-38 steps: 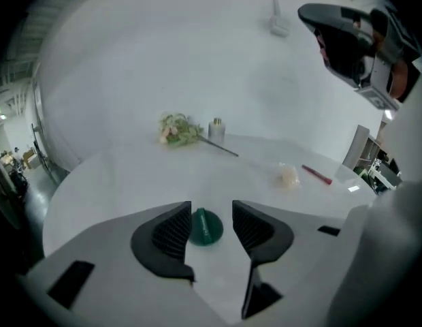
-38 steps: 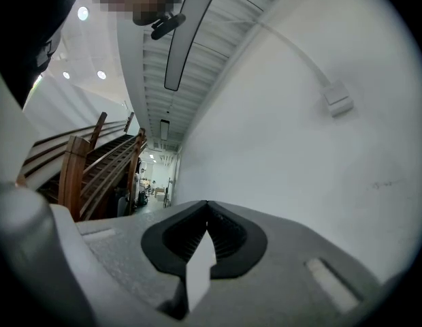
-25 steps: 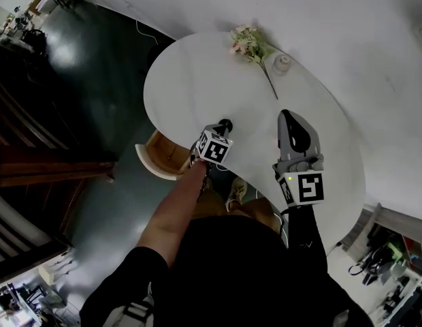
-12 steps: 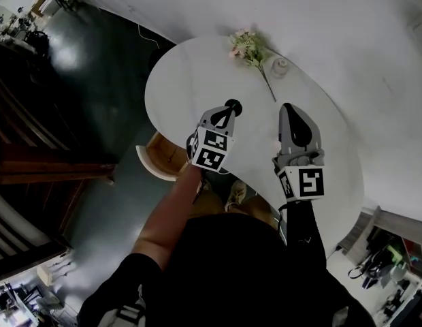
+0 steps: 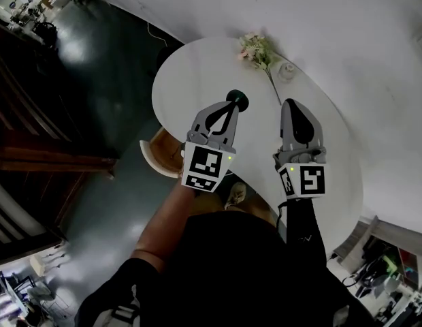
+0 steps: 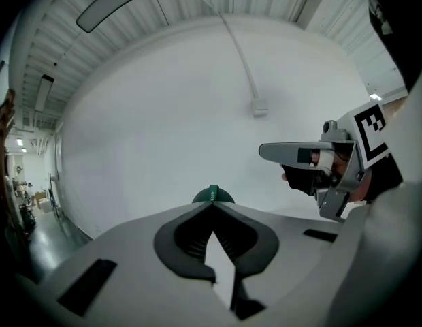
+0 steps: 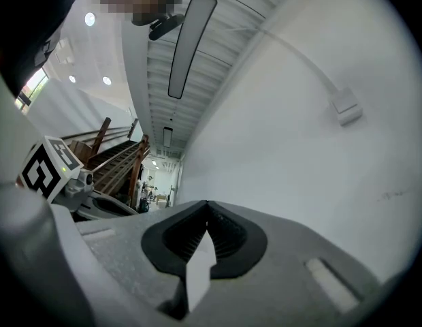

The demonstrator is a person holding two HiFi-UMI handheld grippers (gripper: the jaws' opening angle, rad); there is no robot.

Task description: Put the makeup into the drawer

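My left gripper (image 5: pixel 231 105) is raised over the white round table (image 5: pixel 190 80), shut on a small dark green round makeup piece (image 5: pixel 237 100) that pokes out past its tips. In the left gripper view that green piece (image 6: pixel 212 195) shows just beyond the closed jaws, with the white wall behind it. My right gripper (image 5: pixel 290 105) hovers beside it to the right, shut with nothing in it, and its closed tips (image 7: pixel 207 204) face the wall. A curved drawer (image 5: pixel 161 157) with a wooden inside stands open under the table's left edge, below and left of the left gripper.
A sprig of pink flowers (image 5: pixel 256 50) and a small white jar (image 5: pixel 287 70) lie at the table's far side by the white wall. Dark floor (image 5: pixel 102 80) and wooden stairs (image 5: pixel 34 142) are to the left. The person's shoes (image 5: pixel 235 195) show under the table edge.
The left gripper has risen from beside the table edge to above the tabletop and levelled out, still holding the green piece. The right gripper has hardly moved.
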